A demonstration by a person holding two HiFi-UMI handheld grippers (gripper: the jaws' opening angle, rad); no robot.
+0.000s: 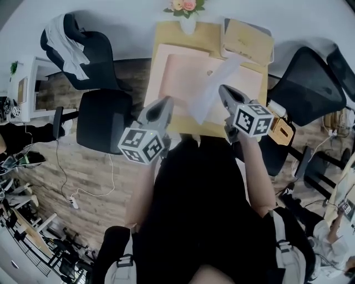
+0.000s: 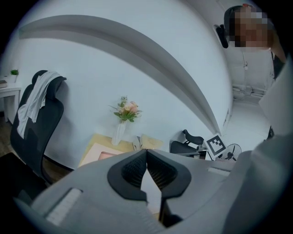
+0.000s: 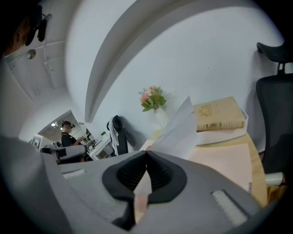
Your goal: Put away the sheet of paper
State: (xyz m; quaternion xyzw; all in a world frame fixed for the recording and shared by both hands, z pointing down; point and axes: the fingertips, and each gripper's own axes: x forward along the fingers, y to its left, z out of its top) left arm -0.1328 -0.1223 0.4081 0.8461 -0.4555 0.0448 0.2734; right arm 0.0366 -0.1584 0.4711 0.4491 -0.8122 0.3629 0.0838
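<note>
A white sheet of paper [image 1: 213,86] hangs tilted above the pink mat [image 1: 177,77] on the wooden table [image 1: 166,33]. My right gripper [image 1: 222,89] is shut on the sheet's right edge. In the right gripper view the paper [image 3: 176,130] rises just beyond the closed jaws [image 3: 146,153]. My left gripper [image 1: 168,101] hovers over the mat's near left part, a little left of the sheet and apart from it. In the left gripper view its jaws [image 2: 146,151] meet at the tips with nothing seen gripped.
A tan book [image 1: 247,39] lies on a white tray at the table's back right. A vase of flowers [image 1: 187,11] stands at the back edge. Black office chairs [image 1: 100,119] flank the table, left and right [image 1: 310,83].
</note>
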